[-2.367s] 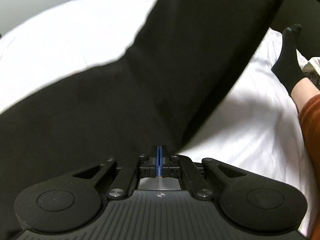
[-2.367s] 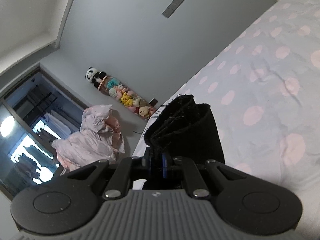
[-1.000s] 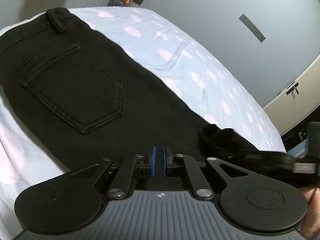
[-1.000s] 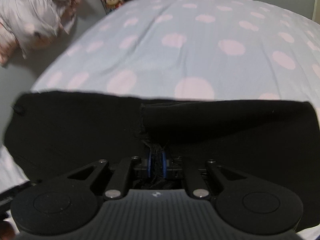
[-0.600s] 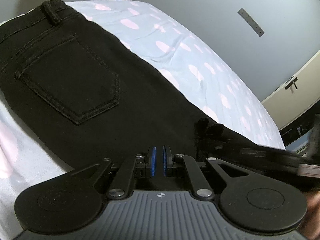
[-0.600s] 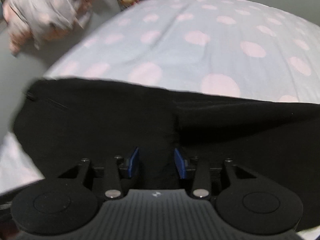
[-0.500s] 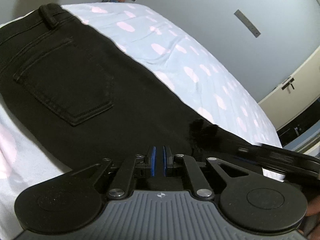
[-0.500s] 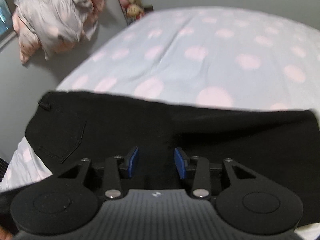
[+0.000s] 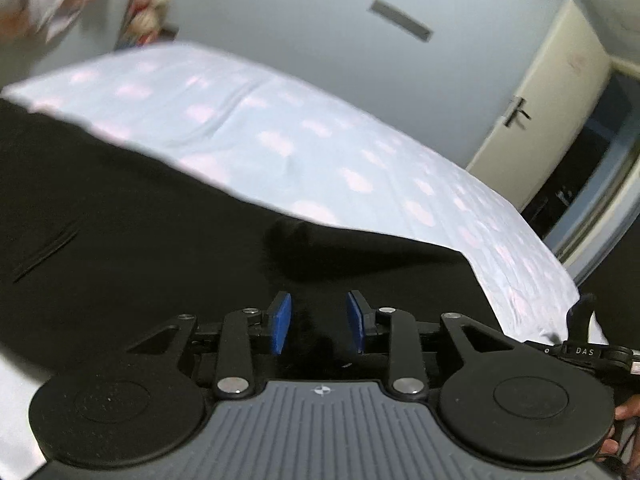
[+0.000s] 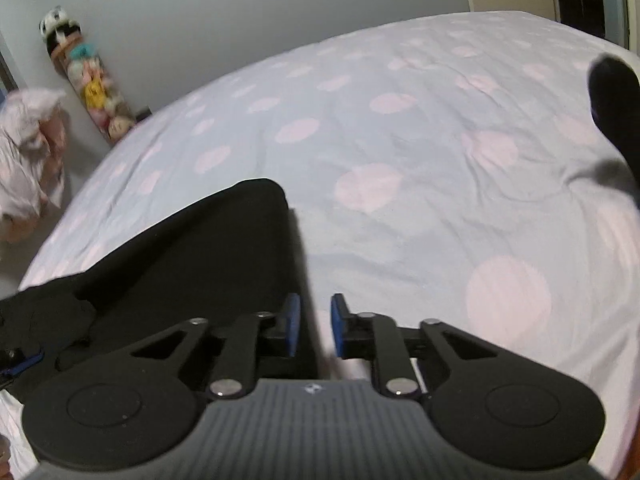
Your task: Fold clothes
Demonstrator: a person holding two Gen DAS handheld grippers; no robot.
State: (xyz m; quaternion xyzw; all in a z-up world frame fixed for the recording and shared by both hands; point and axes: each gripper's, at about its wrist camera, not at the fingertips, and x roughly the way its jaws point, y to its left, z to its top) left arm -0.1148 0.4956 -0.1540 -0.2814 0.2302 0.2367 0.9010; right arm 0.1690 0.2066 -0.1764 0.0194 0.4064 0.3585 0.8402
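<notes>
Only right view: socked foot [image 10: 616,104], plush toys [image 10: 92,88], jeans' [image 10: 192,256] folded end.

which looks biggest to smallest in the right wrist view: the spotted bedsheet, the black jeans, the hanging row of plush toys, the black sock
1. Pale blue bedsheet with pink spots
2. Black denim jeans, though they lie nearest the camera
3. Black sock and hanging row of plush toys: look alike in size; the sock is cut by the frame edge, so unranked

Dim, even indoor light; fisheye bending at the edges, motion blur smearing both views, little glare.
</notes>
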